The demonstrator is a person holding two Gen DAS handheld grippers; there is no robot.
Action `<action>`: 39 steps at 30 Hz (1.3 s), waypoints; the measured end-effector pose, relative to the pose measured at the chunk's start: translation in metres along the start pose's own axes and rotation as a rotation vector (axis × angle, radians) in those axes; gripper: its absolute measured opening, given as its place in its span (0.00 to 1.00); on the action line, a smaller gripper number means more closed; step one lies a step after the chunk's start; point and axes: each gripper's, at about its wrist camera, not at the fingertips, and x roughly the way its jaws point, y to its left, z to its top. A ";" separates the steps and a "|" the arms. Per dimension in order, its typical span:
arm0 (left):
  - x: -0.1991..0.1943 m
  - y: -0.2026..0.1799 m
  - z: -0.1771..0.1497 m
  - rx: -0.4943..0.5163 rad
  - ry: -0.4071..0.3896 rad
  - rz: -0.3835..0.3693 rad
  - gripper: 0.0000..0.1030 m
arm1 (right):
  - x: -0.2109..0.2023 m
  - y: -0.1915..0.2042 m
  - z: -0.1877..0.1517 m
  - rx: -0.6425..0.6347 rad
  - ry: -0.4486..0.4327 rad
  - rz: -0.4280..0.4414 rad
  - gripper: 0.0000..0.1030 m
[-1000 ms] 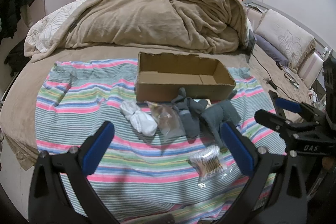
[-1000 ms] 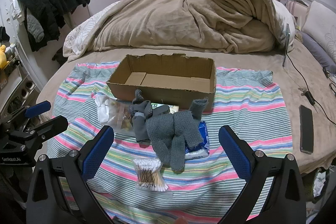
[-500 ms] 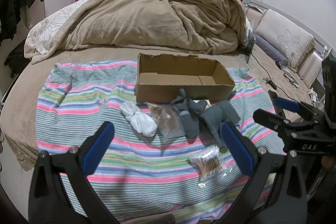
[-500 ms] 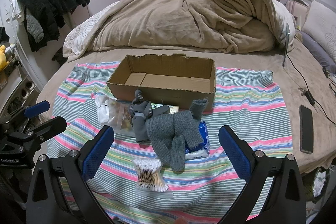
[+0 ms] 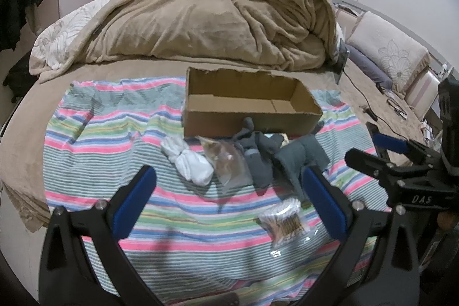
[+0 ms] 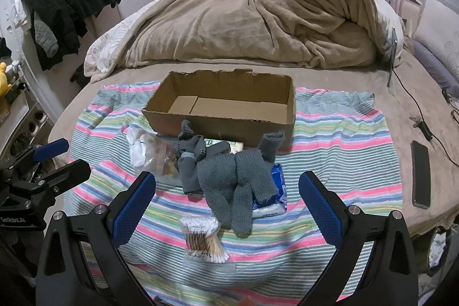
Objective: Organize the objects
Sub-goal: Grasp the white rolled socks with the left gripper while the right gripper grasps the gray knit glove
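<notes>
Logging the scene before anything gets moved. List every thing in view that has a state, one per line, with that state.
cardboard box: open, empty
left gripper: open, holding nothing
right gripper: open, holding nothing
grey knit gloves: loose on the striped cloth, outside the box
white socks: bundled, outside the box
cotton swab pack: lying flat, outside the box
blanket: bunched up
phone: lying flat on the bed
</notes>
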 end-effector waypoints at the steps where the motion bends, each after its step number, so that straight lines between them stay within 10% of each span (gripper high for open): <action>1: 0.002 0.001 0.000 0.000 0.005 0.000 0.99 | 0.001 -0.001 0.000 0.001 0.003 0.000 0.99; 15: 0.056 0.018 -0.001 -0.016 0.077 0.023 0.97 | 0.044 -0.015 0.000 0.028 0.084 0.006 0.99; 31: 0.128 0.072 -0.006 -0.123 0.152 0.093 0.70 | 0.108 -0.036 0.000 0.069 0.170 0.007 0.95; 39: 0.147 0.066 -0.010 -0.119 0.142 0.048 0.46 | 0.122 -0.041 -0.001 0.082 0.167 0.099 0.64</action>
